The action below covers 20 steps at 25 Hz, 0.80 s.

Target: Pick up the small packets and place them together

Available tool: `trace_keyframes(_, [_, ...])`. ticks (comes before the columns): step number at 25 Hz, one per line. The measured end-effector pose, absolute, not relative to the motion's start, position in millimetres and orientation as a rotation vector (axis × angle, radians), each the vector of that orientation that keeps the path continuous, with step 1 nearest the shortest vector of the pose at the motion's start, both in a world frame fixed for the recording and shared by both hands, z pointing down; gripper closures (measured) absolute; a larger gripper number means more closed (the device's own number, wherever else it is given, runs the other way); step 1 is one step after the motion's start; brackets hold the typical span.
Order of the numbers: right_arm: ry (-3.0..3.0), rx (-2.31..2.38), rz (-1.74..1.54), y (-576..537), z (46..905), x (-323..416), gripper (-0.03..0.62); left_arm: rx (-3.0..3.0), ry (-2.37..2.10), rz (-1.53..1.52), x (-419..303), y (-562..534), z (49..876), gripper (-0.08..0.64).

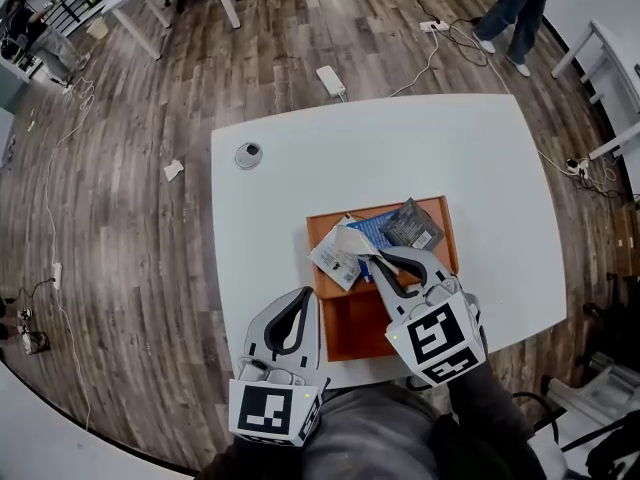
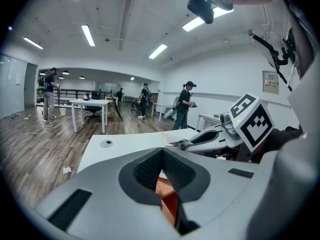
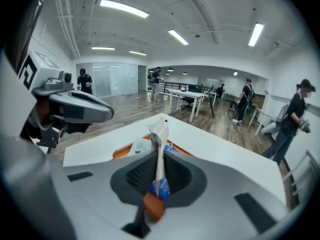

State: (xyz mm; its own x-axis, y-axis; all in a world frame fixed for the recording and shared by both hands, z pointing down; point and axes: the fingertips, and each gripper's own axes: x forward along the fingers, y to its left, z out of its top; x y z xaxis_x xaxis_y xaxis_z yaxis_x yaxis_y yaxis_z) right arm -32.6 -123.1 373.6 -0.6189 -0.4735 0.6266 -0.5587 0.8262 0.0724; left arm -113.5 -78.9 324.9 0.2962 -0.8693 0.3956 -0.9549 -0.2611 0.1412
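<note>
Packets first, from the head view: a white packet [image 1: 330,258], a blue packet [image 1: 372,230] and a dark packet [image 1: 412,225] lie bunched up in the far half of the orange tray [image 1: 350,330], which sits on a white table [image 1: 400,148]. The tray's near half is bare. The right gripper [image 1: 368,260] is over that heap with a pale held packet [image 1: 352,240] pinched at its tip. The left gripper [image 1: 303,293] hangs just beside the tray's left wall.

Left gripper view: jaws fully together, ribbed black pads meeting, nothing between them. There's only a bit of orange tray showing underneath.

Right gripper view: jaws clamped tight on the held packet [image 3: 159,134]. It stands edge-on between the pads, with its crinkled top poking out past the tips. Below it are the blue packet [image 3: 161,188] and the tray's smooth, hard-looking orange rim.

My take on handling: these look like thin, glossy film sachets. They're probably featherlight and floppy, and a bit slick. I'd grab one by a flat sealed edge rather than the middle, where it would likely just fold or squirt out. The ribbed pads should bite fine. They don't look fragile, though I can't tell what's inside.
</note>
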Motion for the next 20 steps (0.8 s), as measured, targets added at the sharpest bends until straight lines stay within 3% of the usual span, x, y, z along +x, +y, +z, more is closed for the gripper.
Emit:
trace_keyframes(8, [-2.265, 0.889, 0.183, -152, 385, -20, 0.424, 2.202, -1.591, 0.35, -115, -91, 338, 0.56])
trace_keyframes(17, [-2.204, 0.992, 0.163, -152, 391, -2, 0.415, 2.226, -1.574, 0.344, -112, -89, 341, 0.56])
trace_keyframes(20, [-2.175, 0.999, 0.188, -151, 397, 6, 0.372, 2.236, -1.559, 0.345, -108, -87, 340, 0.56])
